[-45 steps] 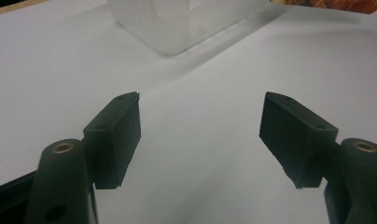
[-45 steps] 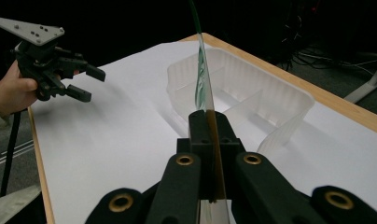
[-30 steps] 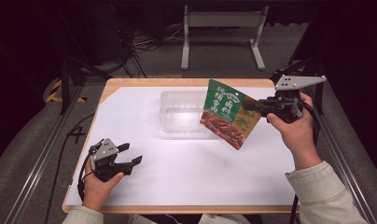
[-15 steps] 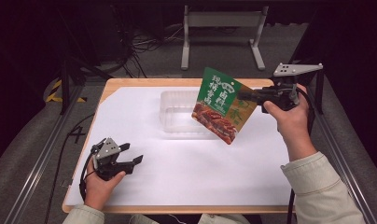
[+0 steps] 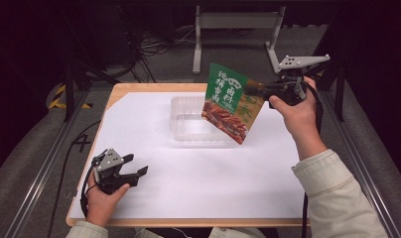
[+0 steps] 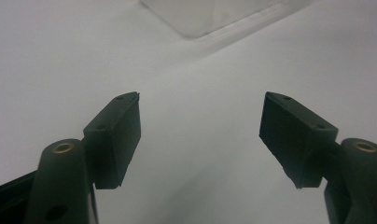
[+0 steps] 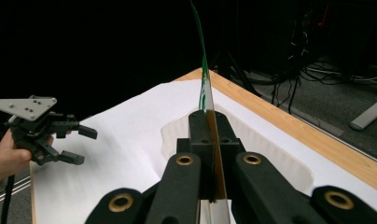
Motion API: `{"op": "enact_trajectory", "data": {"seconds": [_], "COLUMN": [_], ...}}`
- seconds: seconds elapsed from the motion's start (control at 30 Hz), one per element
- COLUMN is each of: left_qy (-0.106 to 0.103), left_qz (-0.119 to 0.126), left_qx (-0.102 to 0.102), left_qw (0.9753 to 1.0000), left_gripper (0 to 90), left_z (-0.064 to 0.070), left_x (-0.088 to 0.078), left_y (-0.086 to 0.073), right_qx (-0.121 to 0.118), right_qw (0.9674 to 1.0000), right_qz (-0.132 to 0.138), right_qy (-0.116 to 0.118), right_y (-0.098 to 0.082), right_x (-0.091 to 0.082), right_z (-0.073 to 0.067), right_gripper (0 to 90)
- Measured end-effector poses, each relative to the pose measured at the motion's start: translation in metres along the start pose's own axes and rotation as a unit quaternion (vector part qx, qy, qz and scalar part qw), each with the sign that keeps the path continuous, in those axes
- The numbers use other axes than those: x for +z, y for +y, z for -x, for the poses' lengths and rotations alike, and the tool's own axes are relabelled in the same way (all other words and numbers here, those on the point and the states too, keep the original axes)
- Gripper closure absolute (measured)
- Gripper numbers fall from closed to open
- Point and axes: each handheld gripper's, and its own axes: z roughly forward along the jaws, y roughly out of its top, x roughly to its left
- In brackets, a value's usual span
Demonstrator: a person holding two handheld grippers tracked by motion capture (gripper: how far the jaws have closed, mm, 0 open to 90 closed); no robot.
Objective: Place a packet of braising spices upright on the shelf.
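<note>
right tool (image 5: 253,92): pinching green pouch (image 5: 230,102) by its edge | pouch: tilted above clear tray (image 5: 188,126) | left tool (image 5: 137,171): spread, on desk (image 5: 198,183)

Lighting is all on the white paper-covered desk (image 5: 198,163), bright and even from above, while the room around it drops to near black. Shadows are soft: just a faint one under the clear plastic tray (image 5: 188,124) in the high view. The glossy green and red food pouch (image 5: 231,106) catches a bit of sheen. In the left gripper view the desk looks hazy and grey, with the black tool (image 6: 200,135) pretty soft. The right gripper view is sharper up close, and its background is dim and murky.
</note>
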Motion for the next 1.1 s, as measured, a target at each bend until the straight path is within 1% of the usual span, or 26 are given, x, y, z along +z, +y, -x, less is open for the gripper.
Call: {"op": "enact_trajectory", "data": {"seconds": [0.13, 0.2, 0.33, 0.37, 0.43, 0.53, 0.57, 0.67, 0.8, 0.93, 1.03, 1.1], "left_qy": [0.004, 0.005, 0.013, 0.012, 0.016, 0.015, 0.015, 0.016, 0.014, 0.012, 0.009, 0.007], "left_qz": [0.005, 0.001, 0.009, 0.008, 0.007, 0.008, 0.009, 0.008, 0.008, 0.008, 0.007, 0.008], "left_qx": [-0.005, -0.006, -0.014, -0.017, -0.017, -0.018, -0.019, -0.017, -0.015, -0.014, -0.012, -0.009], "left_qw": [1.0, 1.0, 0.9998, 0.9998, 0.9997, 0.9997, 0.9997, 0.9997, 0.9997, 0.9998, 0.9999, 0.9999], "left_gripper": [30.0, 30.0, 29.9, 30.0, 29.9, 30.0, 30.0, 30.0, 30.0, 30.0, 30.0, 30.0], "left_z": [-0.001, -0.001, -0.002, -0.003, -0.003, -0.002, -0.003, -0.003, -0.003, -0.003, -0.003, -0.003], "left_x": [-0.004, -0.006, -0.014, -0.015, -0.016, -0.017, -0.018, -0.017, -0.015, -0.013, -0.012, -0.011], "left_y": [-0.004, -0.006, -0.01, -0.011, -0.012, -0.013, -0.013, -0.012, -0.011, -0.01, -0.009, -0.008], "right_qx": [-0.001, -0.002, -0.003, -0.003, -0.002, -0.002, -0.002, -0.001, -0.002, 0.003, 0.005, 0.008], "right_qw": [1.0, 1.0, 1.0, 1.0, 1.0, 1.0, 1.0, 0.9999, 0.9998, 0.9995, 0.9992, 0.9991], "right_qz": [0.002, 0.002, 0.005, 0.005, 0.006, 0.007, 0.008, 0.01, 0.011, 0.012, 0.019, 0.018], "right_qy": [0.0, 0.0, -0.001, -0.002, -0.002, -0.003, -0.005, -0.008, -0.018, -0.029, -0.033, -0.037], "right_y": [0.007, 0.01, 0.016, 0.017, 0.02, 0.022, 0.024, 0.026, 0.029, 0.03, 0.033, 0.035], "right_x": [0.009, 0.015, 0.027, 0.03, 0.036, 0.04, 0.045, 0.049, 0.057, 0.065, 0.069, 0.072], "right_z": [0.003, 0.004, 0.006, 0.006, 0.007, 0.008, 0.009, 0.01, 0.012, 0.014, 0.014, 0.013], "right_gripper": [90.0, 90.0, 90.0, 90.0, 90.0, 90.0, 90.0, 90.0, 90.0, 90.0, 90.0, 90.0]}}
